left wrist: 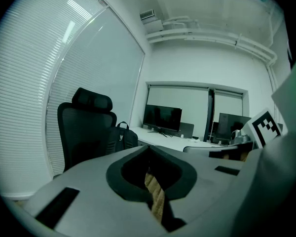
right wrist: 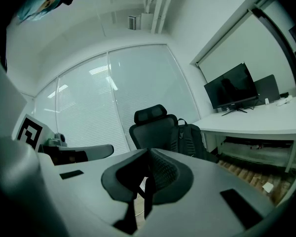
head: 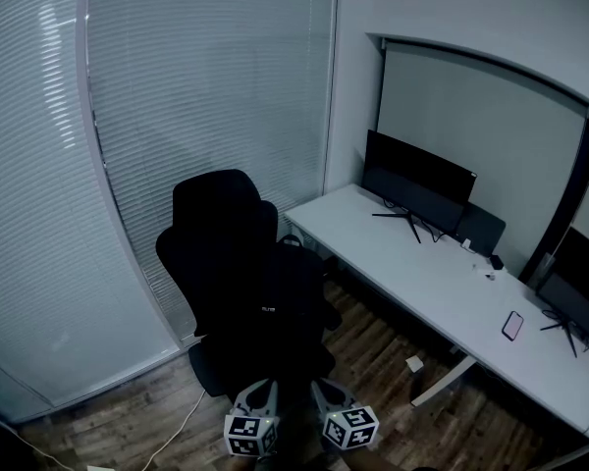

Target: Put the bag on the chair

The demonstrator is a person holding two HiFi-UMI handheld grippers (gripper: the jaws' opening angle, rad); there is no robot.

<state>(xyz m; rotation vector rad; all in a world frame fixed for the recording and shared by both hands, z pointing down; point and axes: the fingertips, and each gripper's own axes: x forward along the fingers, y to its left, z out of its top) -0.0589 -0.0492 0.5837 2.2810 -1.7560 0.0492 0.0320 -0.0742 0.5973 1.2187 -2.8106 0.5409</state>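
Observation:
A black backpack (head: 293, 302) stands upright on the seat of the black office chair (head: 219, 226), leaning on its backrest. Both grippers sit at the bottom edge of the head view, a short way in front of the chair and apart from the bag. My left gripper (head: 259, 394) is shut with nothing between its jaws, and my right gripper (head: 325, 392) beside it is shut and empty too. In the left gripper view, past the shut gripper (left wrist: 148, 148), the bag (left wrist: 122, 137) shows to the right of the chair (left wrist: 84, 125). In the right gripper view, beyond the gripper (right wrist: 148, 151), the bag (right wrist: 190, 137) rests against the chair (right wrist: 150, 125).
A long white desk (head: 393, 253) runs along the right, with a monitor (head: 417, 184), a second monitor (head: 574, 307) and a phone (head: 512, 325) on it. Glass walls with blinds (head: 177, 86) stand behind and left of the chair. A white cable (head: 182, 425) lies on the wood floor.

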